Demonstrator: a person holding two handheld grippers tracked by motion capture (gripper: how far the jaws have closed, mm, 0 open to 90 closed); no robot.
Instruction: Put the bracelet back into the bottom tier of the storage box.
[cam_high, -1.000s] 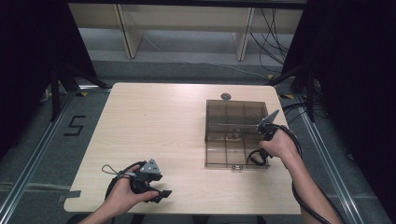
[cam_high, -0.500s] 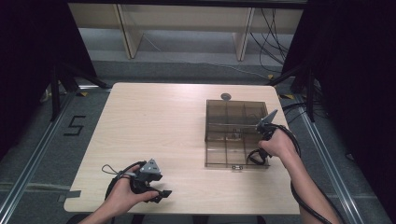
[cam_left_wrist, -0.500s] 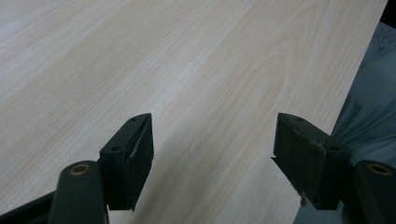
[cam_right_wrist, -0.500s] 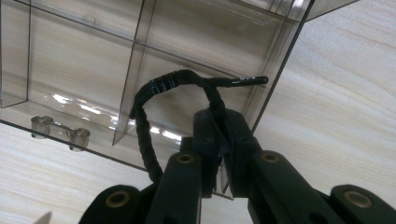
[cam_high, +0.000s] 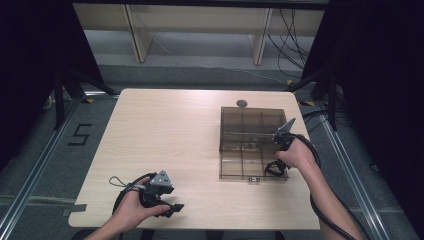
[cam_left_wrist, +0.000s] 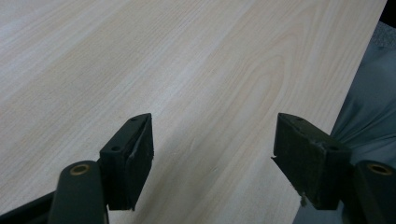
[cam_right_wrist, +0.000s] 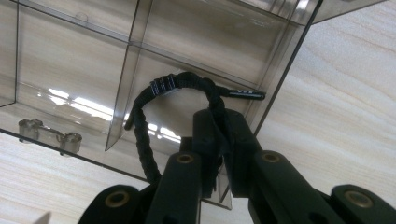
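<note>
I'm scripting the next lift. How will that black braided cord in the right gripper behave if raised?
Probably floppy: the black cord already arches in a loop from the right gripper. Likely light, being thin. Its loose end might snag a divider of the clear box.

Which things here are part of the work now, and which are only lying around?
In use:
- right hand-held gripper, shut on the black cord
- clear compartment box

Lying about or idle:
- left hand-held gripper, open above bare table
- small round grey thing behind the box
</note>
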